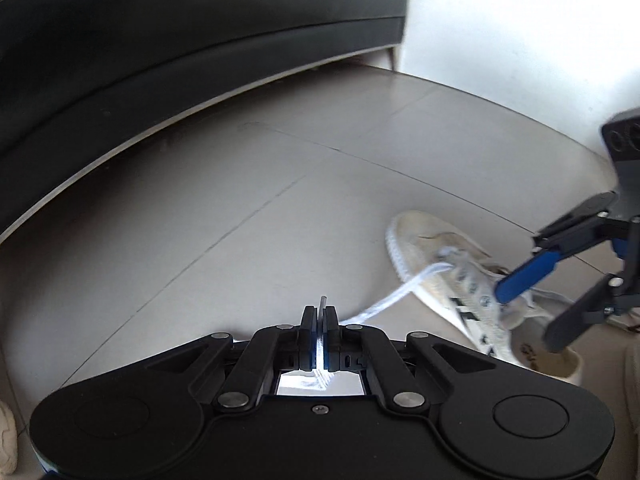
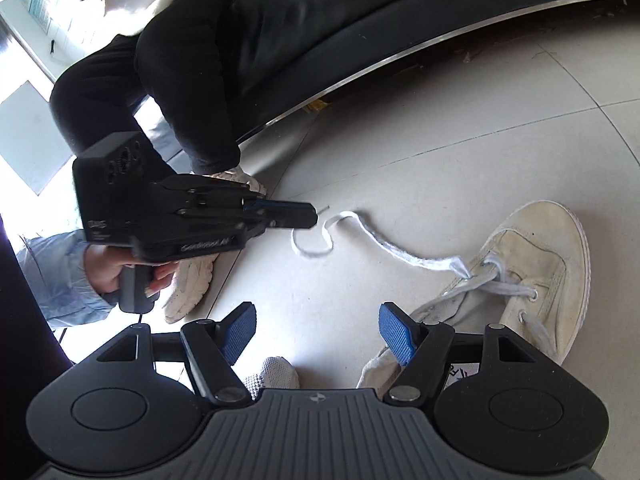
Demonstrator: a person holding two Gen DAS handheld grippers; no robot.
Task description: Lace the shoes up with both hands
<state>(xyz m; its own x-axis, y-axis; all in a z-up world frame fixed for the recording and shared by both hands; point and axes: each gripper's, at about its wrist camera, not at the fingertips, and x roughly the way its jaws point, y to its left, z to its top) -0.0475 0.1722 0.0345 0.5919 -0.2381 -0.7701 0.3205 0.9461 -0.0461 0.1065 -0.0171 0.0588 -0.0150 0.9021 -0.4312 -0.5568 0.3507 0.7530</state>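
Clearly our left gripper (image 1: 320, 322) pinches the shoelace (image 1: 394, 300) tip; our right gripper (image 2: 318, 330) gapes empty, so tugging could drag the unheld canvas sneaker (image 2: 536, 264).

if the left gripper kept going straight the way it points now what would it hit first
Probably nothing soon: past the left gripper, shut on the lace, only bare floor shows, then the dark sofa base. The shoe lies off to its right. Depth is unclear.

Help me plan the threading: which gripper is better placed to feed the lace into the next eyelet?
Left. The left gripper is shut on the lace, its tip sticking out. The right gripper is open and empty over the shoe, free to steady it.
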